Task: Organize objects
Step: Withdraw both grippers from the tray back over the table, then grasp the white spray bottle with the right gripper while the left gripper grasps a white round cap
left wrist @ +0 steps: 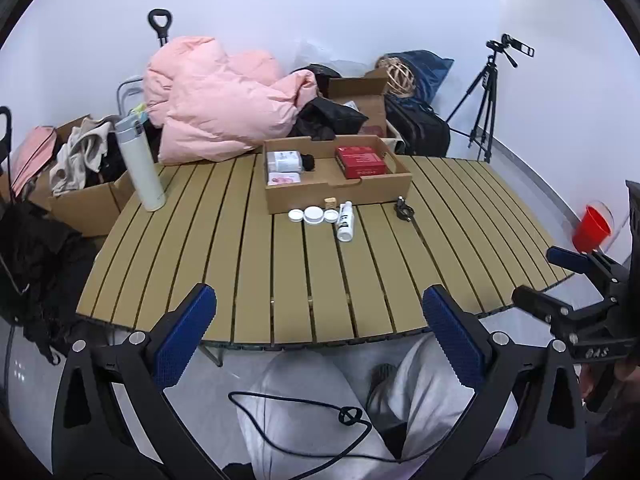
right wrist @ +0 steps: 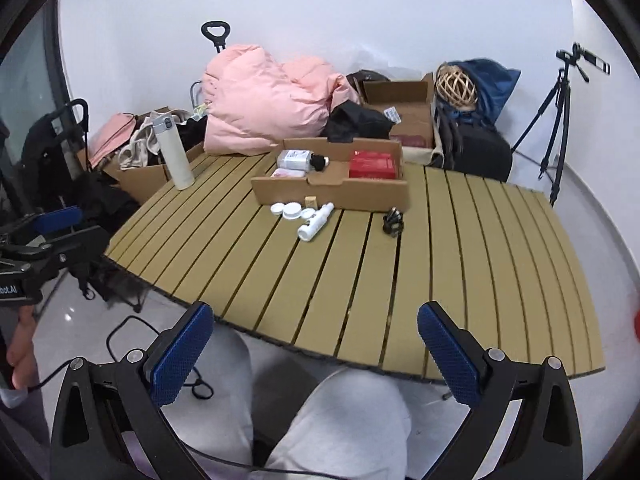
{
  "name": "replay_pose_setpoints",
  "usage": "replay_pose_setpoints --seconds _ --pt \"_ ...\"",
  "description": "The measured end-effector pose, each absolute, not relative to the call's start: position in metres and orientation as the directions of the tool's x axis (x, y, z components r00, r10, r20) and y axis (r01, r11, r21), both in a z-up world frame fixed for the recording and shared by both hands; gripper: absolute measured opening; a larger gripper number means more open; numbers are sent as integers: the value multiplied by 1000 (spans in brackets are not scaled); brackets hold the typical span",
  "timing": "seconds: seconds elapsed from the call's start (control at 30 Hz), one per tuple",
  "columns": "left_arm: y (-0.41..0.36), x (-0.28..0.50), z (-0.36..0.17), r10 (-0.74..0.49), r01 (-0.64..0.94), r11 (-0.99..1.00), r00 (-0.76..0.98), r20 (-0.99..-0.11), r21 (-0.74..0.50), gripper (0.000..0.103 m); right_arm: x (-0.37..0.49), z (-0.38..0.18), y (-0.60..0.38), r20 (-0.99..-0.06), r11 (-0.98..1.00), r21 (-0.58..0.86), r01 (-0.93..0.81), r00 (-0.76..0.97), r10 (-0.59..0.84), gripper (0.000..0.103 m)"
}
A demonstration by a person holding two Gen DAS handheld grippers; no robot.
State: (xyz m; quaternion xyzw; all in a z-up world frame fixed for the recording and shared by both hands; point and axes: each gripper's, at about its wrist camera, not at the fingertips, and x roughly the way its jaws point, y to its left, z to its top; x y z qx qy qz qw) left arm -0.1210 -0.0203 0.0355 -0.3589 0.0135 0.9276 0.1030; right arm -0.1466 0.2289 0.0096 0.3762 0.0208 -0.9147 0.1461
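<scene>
A shallow cardboard tray [left wrist: 340, 196] [right wrist: 332, 194] stands at the far side of the slatted table [left wrist: 256, 272] [right wrist: 460, 264]. It holds a red box [left wrist: 361, 162] [right wrist: 372, 165], a clear bottle with a black cap [left wrist: 285, 161] [right wrist: 297, 159] and a pink pack [left wrist: 284, 178]. In front of it lie three white round lids [left wrist: 313, 215] [right wrist: 291, 211], a white bottle on its side [left wrist: 345, 222] [right wrist: 316, 222], a small wooden cube [left wrist: 330, 201] [right wrist: 310, 201] and a black clip [left wrist: 404, 210] [right wrist: 393, 222]. My left gripper [left wrist: 320, 338] and right gripper [right wrist: 314, 354] are open and empty, held off the table's near edge.
A tall white flask [left wrist: 140, 164] [right wrist: 175, 154] stands at the table's left rear. A pink duvet [left wrist: 224, 104], boxes, bags and a tripod [left wrist: 486, 96] crowd the floor behind. My legs [right wrist: 340, 420] and a black cable [left wrist: 304, 420] are below the grippers. A red cup [left wrist: 592, 228] sits right.
</scene>
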Motion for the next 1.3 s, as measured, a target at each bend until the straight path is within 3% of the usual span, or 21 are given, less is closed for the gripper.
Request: replay_pose_setpoints --seconds 0.13,0.27,0.43,0.63,0.8,0.87,0.93,0.97,1.13,1.2,1.3 --pt "-24 -123 27 171 -191 -981 -717 -676 -44 103 -144 11 238 -677 -973 47 225 -709 -196 103" --pt "-23 -147 -2 139 -154 -987 -663 -736 -48 103 -152 1 248 -670 -965 118 234 -698 -251 103" --pt "-24 -188 -49 193 -152 -980 -564 -803 -129 103 -179 -33 260 -664 -953 213 216 -684 -303 103" --pt "-30 -262 -84 262 -176 -965 -580 -772 -196 96 -243 -68 236 -694 -935 244 257 -627 -354 103" --pt "-12 -324 -107 242 -232 -965 -595 -767 -124 73 -317 -104 192 -737 -943 192 271 -595 -321 70" --pt "-6 -347 -117 246 -260 -960 -600 -761 -106 67 -350 -121 175 -761 -941 203 269 -561 -325 65" --pt "0 -369 -127 265 -283 -953 -594 -760 -112 48 -379 -138 162 -771 -938 226 263 -540 -337 61" --pt "1 -378 -132 268 -291 -950 -585 -765 -110 45 -390 -144 158 -775 -938 232 258 -534 -338 56" --pt "8 -416 -158 325 -311 -933 -505 -800 -182 43 -422 -172 155 -811 -950 226 215 -499 -306 44" --pt "17 -418 -160 338 -343 -923 -502 -796 -175 45 -420 -173 166 -828 -972 154 178 -514 -225 39" --pt "32 -421 -165 330 -368 -918 -509 -795 -146 45 -421 -172 185 -832 -977 132 165 -517 -200 39"
